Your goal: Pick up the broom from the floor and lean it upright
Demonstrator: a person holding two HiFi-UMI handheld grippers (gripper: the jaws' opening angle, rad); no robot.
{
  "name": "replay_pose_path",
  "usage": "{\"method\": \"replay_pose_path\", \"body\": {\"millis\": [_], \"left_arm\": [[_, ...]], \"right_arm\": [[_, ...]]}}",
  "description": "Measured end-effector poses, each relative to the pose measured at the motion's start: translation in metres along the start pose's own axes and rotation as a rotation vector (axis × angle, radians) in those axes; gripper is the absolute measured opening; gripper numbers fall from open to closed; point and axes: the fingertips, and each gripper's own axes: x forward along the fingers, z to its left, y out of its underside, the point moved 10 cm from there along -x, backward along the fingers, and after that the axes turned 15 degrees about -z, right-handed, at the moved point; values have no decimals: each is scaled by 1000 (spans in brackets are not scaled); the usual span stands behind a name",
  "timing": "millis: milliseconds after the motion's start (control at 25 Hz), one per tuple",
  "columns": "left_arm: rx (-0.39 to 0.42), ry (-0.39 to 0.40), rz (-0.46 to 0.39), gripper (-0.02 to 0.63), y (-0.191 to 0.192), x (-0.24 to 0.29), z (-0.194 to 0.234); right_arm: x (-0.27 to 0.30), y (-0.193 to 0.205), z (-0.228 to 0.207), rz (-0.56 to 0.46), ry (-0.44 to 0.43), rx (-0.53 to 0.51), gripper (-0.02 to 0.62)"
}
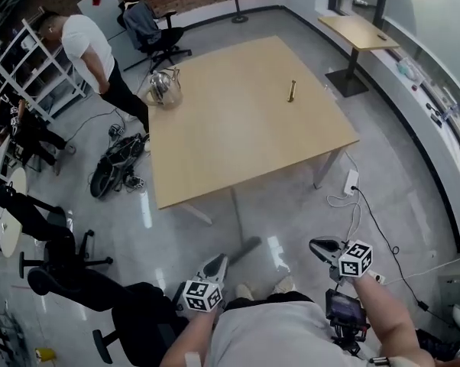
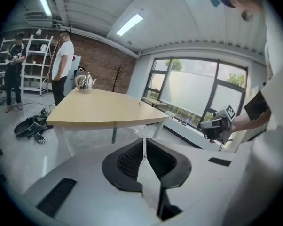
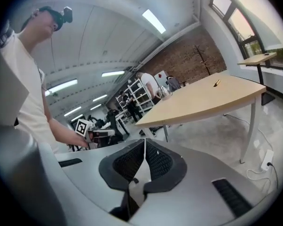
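Observation:
No broom shows clearly in any view. Only a blurred dark bar (image 1: 247, 248) lies on the floor between my two grippers, and I cannot tell what it is. My left gripper (image 1: 215, 267) is held in front of my body with its jaws pressed together and nothing between them (image 2: 144, 147). My right gripper (image 1: 324, 246) is at the same height, its jaws also closed on nothing (image 3: 145, 150). Each gripper view looks out over the room and shows the other gripper (image 2: 217, 125) (image 3: 97, 134) beside it.
A large wooden table (image 1: 245, 128) stands ahead, carrying a metal kettle (image 1: 163, 88) and a small brass piece (image 1: 291, 91). A person in a white shirt (image 1: 89, 52) stands at its far left. Black office chairs (image 1: 62, 258) are at my left, and a power strip (image 1: 350, 182) with cables at the right.

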Motion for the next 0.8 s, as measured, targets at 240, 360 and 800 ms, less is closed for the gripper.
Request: {"method": "replay_pose_path", "body": {"millis": [240,360,800], "left_arm": [[-1,70,-28,23,-14,-33,0],[11,105,-23,23,-14,-55,2],[82,218,-108,23,-60,-59,22]], "right_arm": [[6,2,51,-106,-43,-36,18],[14,15,82,-71,-71,-119,18],[56,-9,106,-170,-22,-138,18]]}}
